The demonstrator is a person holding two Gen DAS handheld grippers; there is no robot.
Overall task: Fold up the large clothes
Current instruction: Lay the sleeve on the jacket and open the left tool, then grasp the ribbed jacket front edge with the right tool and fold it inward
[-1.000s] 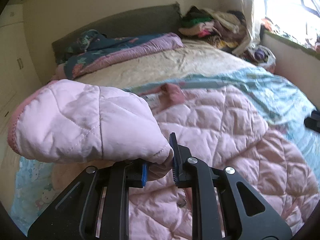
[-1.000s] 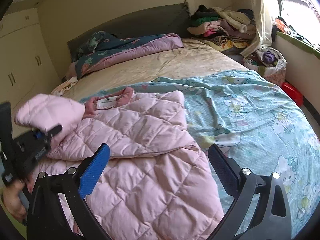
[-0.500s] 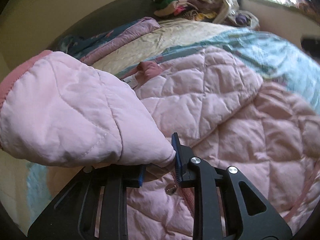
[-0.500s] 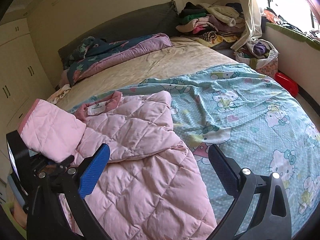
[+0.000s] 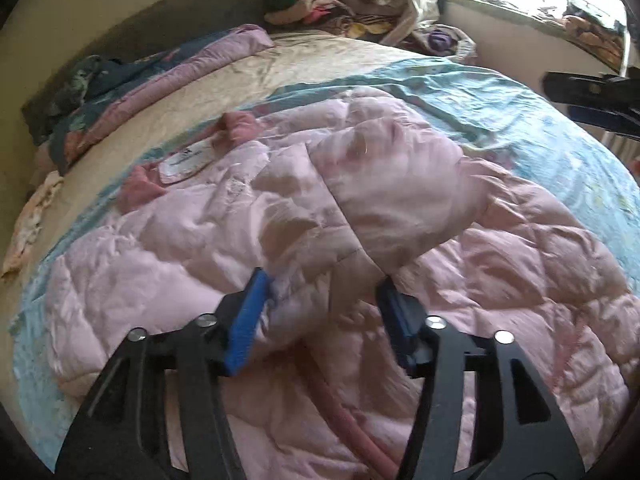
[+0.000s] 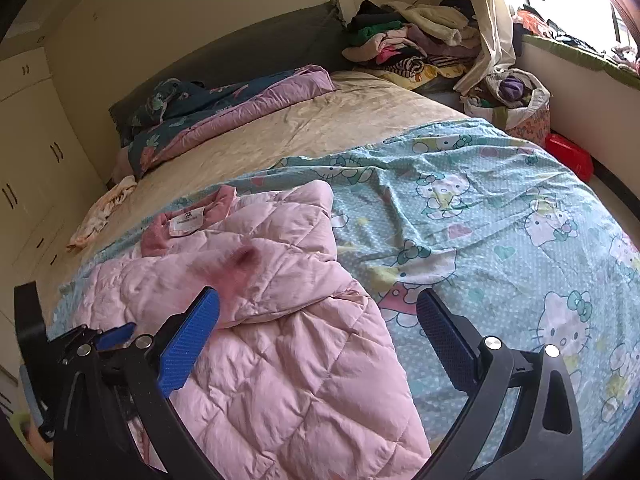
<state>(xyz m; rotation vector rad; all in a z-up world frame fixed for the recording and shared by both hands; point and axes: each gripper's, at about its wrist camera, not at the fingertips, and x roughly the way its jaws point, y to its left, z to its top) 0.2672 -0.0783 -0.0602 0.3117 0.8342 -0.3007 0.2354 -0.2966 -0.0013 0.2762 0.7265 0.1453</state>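
At twelve o'clock in the right wrist view a dark headboard [image 6: 256,40] backs the bed [image 6: 320,120], with a rumpled purple and navy quilt [image 6: 224,108] along its head and a heap of mixed clothes [image 6: 408,44] at one o'clock; a stuffed bag [image 6: 516,100] and a red tub [image 6: 570,156] sit off the bed's edge at two o'clock, and cream cupboard doors [image 6: 28,152] fill the nine o'clock side. A small pale cloth [image 6: 104,208] lies near the bed's edge at ten o'clock. The blue cartoon-print sheet [image 6: 500,216] spreads bare from the centre out to three o'clock, the widest free stretch, and nothing stands on it. The pink quilted jacket [image 6: 280,320] lies flat on that sheet toward seven o'clock, its darker pink collar [image 6: 192,220] with a white label pointing to the headboard, one sleeve [image 5: 392,200] folded across the body (blurred in both views). The left hand-held gripper [image 5: 320,312] hangs low over the jacket's lower part; its jaws have just been opening and now stand about half apart, with puffy fabric bulging between them but neither blue pad pressing it. The right hand-held gripper [image 6: 318,328] is spread wide over the jacket's right edge and the sheet, holding nothing.
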